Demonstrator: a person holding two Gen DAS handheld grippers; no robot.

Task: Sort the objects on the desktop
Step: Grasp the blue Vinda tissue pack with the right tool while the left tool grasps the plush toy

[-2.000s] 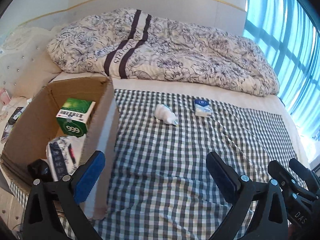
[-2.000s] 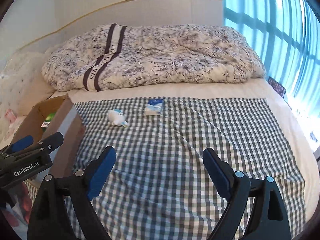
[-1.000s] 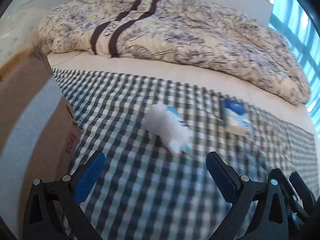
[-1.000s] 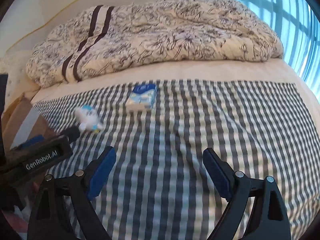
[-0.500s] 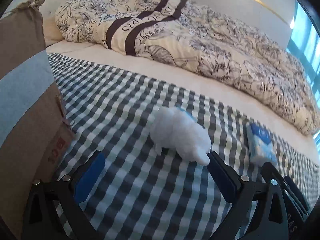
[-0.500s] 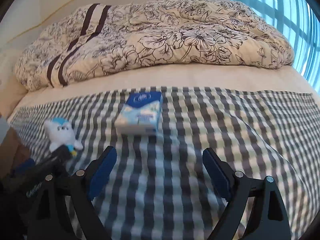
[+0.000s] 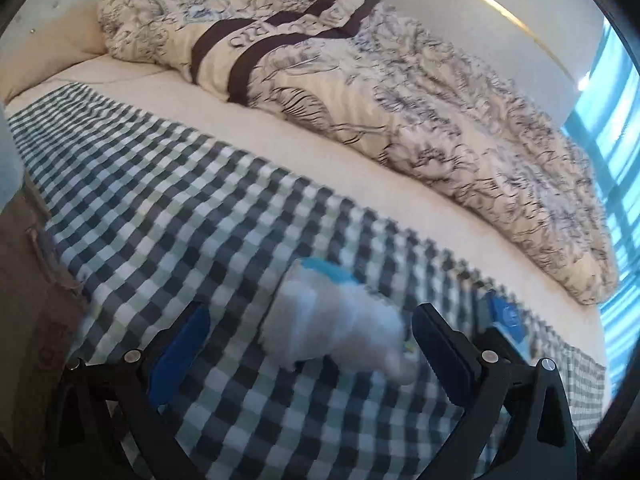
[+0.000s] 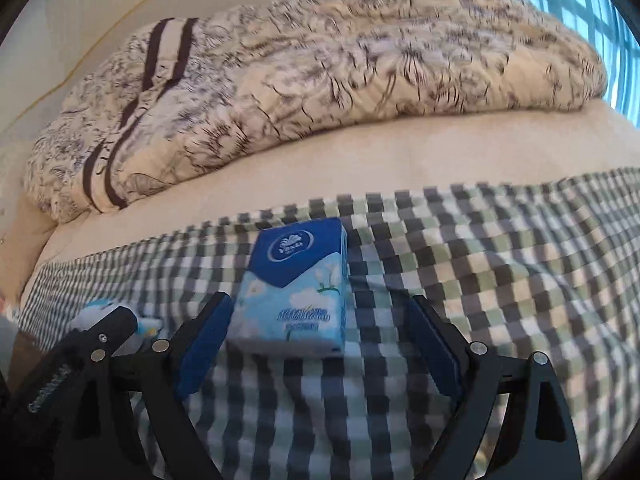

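A white plush toy (image 7: 336,320) with a blue patch lies on the checked cloth (image 7: 160,208). My left gripper (image 7: 312,344) is open around it, the toy nearer the right pad, with no pad pressing it. A blue and white tissue pack (image 8: 294,292) lies flat on the checked cloth (image 8: 500,264). My right gripper (image 8: 316,340) stands open with the pack's near end between its fingers, close to the left pad. The toy (image 8: 96,310) shows at lower left in the right wrist view, behind the left gripper's body. The tissue pack (image 7: 506,318) is partly hidden in the left wrist view.
A brown cardboard box (image 7: 28,320) rises at the left edge. A rumpled floral duvet (image 7: 360,80) lies across the bed beyond the cloth. A window with blue light (image 8: 592,4) is on the right.
Both grippers came forward and down. The plush toy now sits between the left fingers and the tissue pack between the right fingers. The open box slid out to the left edge.
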